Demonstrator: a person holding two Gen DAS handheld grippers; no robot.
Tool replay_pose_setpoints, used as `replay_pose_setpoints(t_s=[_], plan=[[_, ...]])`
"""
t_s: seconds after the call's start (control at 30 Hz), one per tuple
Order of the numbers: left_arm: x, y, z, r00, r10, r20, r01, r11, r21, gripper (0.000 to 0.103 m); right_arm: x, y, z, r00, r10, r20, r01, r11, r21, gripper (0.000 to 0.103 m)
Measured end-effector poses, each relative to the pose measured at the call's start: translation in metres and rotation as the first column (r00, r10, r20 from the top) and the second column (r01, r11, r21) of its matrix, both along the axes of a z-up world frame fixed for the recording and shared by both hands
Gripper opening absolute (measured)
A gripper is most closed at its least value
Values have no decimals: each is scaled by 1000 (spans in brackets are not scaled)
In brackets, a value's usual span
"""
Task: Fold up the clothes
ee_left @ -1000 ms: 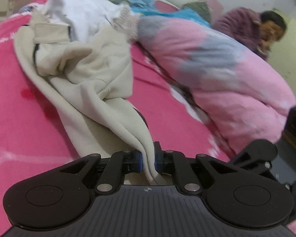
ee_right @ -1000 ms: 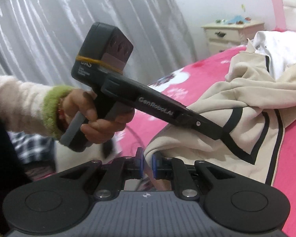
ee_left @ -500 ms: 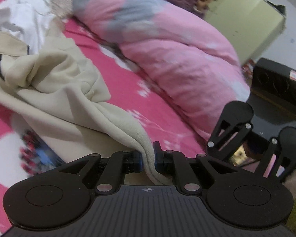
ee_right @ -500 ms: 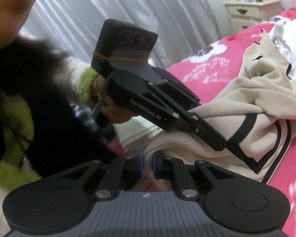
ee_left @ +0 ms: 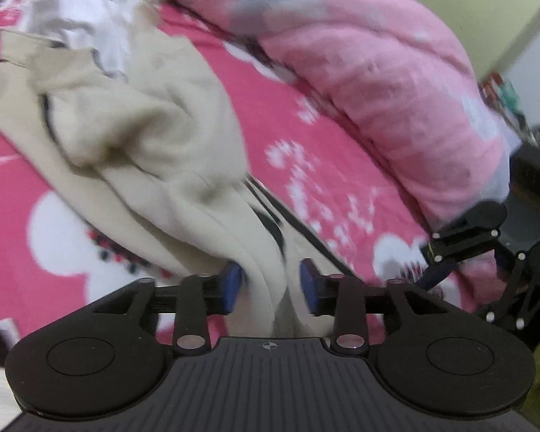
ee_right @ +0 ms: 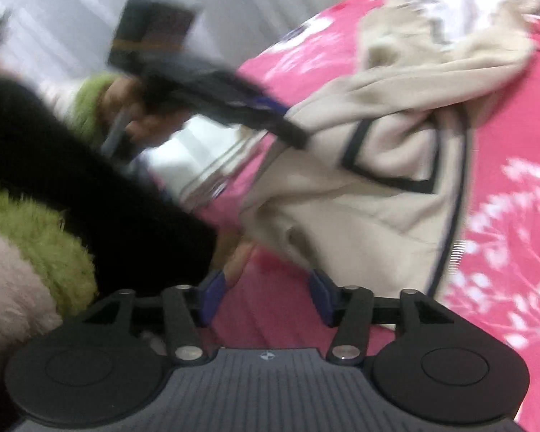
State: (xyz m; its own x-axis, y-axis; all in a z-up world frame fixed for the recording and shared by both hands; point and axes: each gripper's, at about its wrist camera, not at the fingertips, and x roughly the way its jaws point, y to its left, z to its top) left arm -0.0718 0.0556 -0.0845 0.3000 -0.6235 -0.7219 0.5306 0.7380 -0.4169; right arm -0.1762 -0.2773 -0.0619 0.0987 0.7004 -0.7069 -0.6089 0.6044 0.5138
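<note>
A beige garment (ee_left: 154,115) with black trim lies crumpled on the pink flowered bedsheet (ee_left: 324,165). My left gripper (ee_left: 270,284) is opening; a fold of the beige cloth still hangs between its blue pads (ee_left: 230,284), which do not press on it. In the right wrist view my right gripper (ee_right: 266,297) is also opening, with only pink sheet between its pads (ee_right: 322,298). The garment's (ee_right: 360,208) edge lies just beyond them. The left gripper (ee_right: 288,129) shows there too, its tips at the garment's hem, held by a hand with a green cuff. Both views are blurred.
A rolled pink and grey quilt (ee_left: 378,72) lies along the far side of the bed. A white garment (ee_left: 82,10) sits behind the beige one. A yellow-green cabinet (ee_left: 486,18) and a dark box (ee_left: 532,176) stand beyond. A pale curtain (ee_right: 72,18) and a fuzzy sleeve (ee_right: 36,237) fill the left.
Both grippers were shut on the garment's edge and have dragged it across the bed. Now both sets of jaws have spread, and the cloth has slipped out of the right one.
</note>
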Motion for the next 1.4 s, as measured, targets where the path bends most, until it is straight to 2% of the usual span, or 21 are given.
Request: replay_pose_setpoints(t_s=[0.03, 0.1, 0.17, 0.27, 0.33, 0.43, 0.53, 0.6, 0.7, 0.73, 0.77, 0.8, 0.83, 0.87, 0.93, 1.0, 1.07, 1.17, 1.23, 1.3, 1.4], plan=[[5, 3, 5, 999, 39, 26, -38, 999, -18, 56, 8, -8, 3, 999, -51, 6, 51, 999, 16, 59], [15, 7, 14, 993, 94, 74, -91, 995, -45, 66, 33, -16, 7, 985, -172, 13, 171, 984, 50, 68], [28, 3, 17, 985, 120, 120, -116, 992, -42, 68, 60, -27, 8, 955, -297, 3, 295, 952, 83, 74], [60, -7, 14, 967, 186, 174, -188, 982, -4, 70, 108, -33, -4, 884, -463, -60, 467, 877, 114, 75], [87, -6, 8, 950, 275, 150, -278, 961, -4, 70, 141, -32, -14, 837, -534, -120, 546, 829, 121, 75], [126, 5, -4, 898, 420, 134, -422, 907, -14, 70, 199, -21, -32, 786, -590, -187, 612, 785, 97, 75], [159, 12, -22, 856, 493, 152, -500, 866, 7, 73, 256, -15, -55, 719, -646, -257, 681, 729, 74, 75], [175, 14, -38, 834, 529, 159, -542, 839, 54, 73, 288, -6, -72, 677, -680, -282, 720, 692, 57, 76], [193, 14, -63, 822, 554, 134, -569, 810, 143, 71, 328, 3, -97, 661, -689, -298, 730, 683, 40, 75], [197, 14, -71, 821, 559, 120, -572, 804, 162, 68, 336, 7, -103, 661, -693, -288, 730, 682, 35, 74], [198, 15, -78, 820, 563, 104, -573, 802, 170, 64, 341, 10, -107, 664, -699, -265, 731, 682, 30, 68], [198, 16, -84, 819, 568, 85, -573, 802, 167, 51, 341, 14, -109, 670, -701, -246, 728, 685, 28, 48], [196, 19, -87, 816, 574, 72, -577, 801, 159, 46, 337, 17, -109, 677, -698, -233, 723, 690, 32, 31], [194, 21, -88, 811, 581, 68, -584, 798, 150, 43, 334, 17, -109, 680, -697, -228, 723, 690, 47, 10], [189, 28, -85, 803, 593, 54, -595, 795, 117, 36, 317, 15, -98, 716, -670, -198, 695, 711, 107, 7], [183, 37, -77, 799, 600, 42, -601, 795, 81, 36, 298, 12, -84, 761, -629, -163, 649, 743, 162, 7], [179, 46, -70, 802, 597, 31, -597, 800, 49, 38, 271, 7, -69, 805, -566, -181, 592, 785, 182, 7], [174, 55, -61, 804, 594, 22, -594, 804, 9, 51, 227, 12, -55, 851, -476, -222, 515, 837, 182, 7], [173, 58, -56, 806, 591, 15, -591, 806, -12, 67, 190, 22, -46, 876, -412, -250, 459, 872, 172, 7], [175, 55, -54, 808, 589, 19, -588, 808, -15, 72, 156, 32, -42, 902, -339, -268, 392, 903, 176, 7], [182, 45, -56, 822, 569, 27, -569, 822, 4, 91, 107, 56, -36, 945, -188, -267, 244, 950, 194, 7]])
